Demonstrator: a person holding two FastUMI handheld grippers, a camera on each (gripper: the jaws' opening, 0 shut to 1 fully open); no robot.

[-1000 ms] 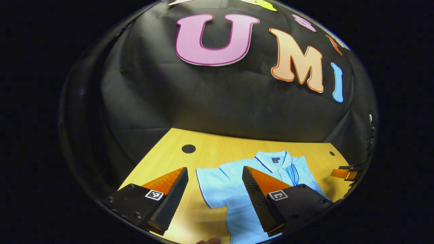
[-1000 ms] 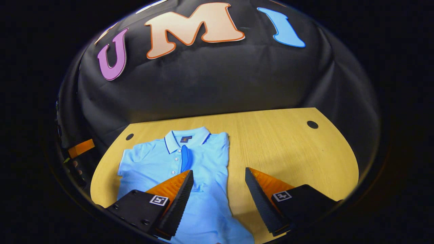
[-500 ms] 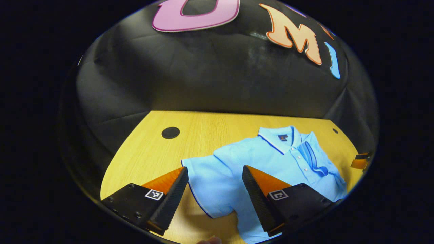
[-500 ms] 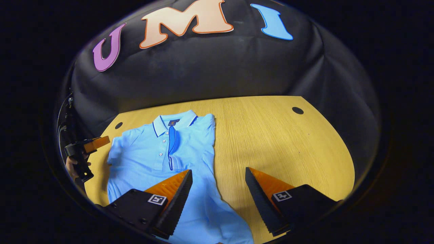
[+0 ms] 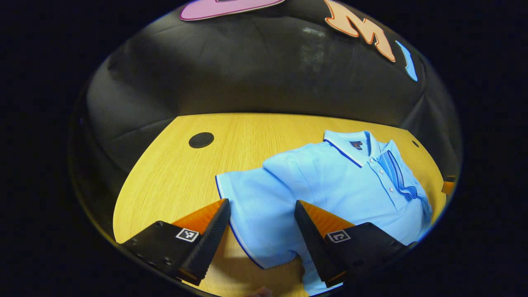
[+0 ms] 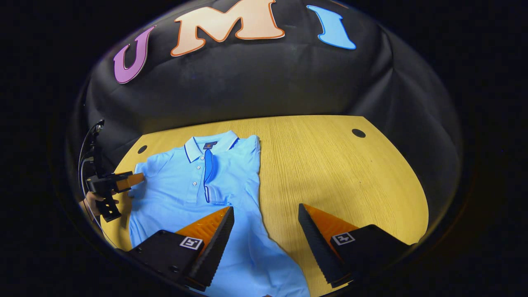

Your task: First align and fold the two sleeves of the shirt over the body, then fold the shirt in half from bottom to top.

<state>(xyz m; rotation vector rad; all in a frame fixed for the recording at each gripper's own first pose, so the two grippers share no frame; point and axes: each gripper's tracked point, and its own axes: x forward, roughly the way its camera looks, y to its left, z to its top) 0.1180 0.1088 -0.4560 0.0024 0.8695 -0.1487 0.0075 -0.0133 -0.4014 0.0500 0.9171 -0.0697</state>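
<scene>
Both grippers stand with fingers apart, clamped on nothing. Left gripper (image 5: 262,229) hangs over the spread left sleeve (image 5: 255,206) of the light blue polo shirt (image 5: 330,181), which lies flat on the wooden table (image 5: 173,177), collar toward the booth wall. Right gripper (image 6: 266,233) hovers over the shirt's lower right edge; the right sleeve (image 6: 208,173) lies folded over the body
</scene>
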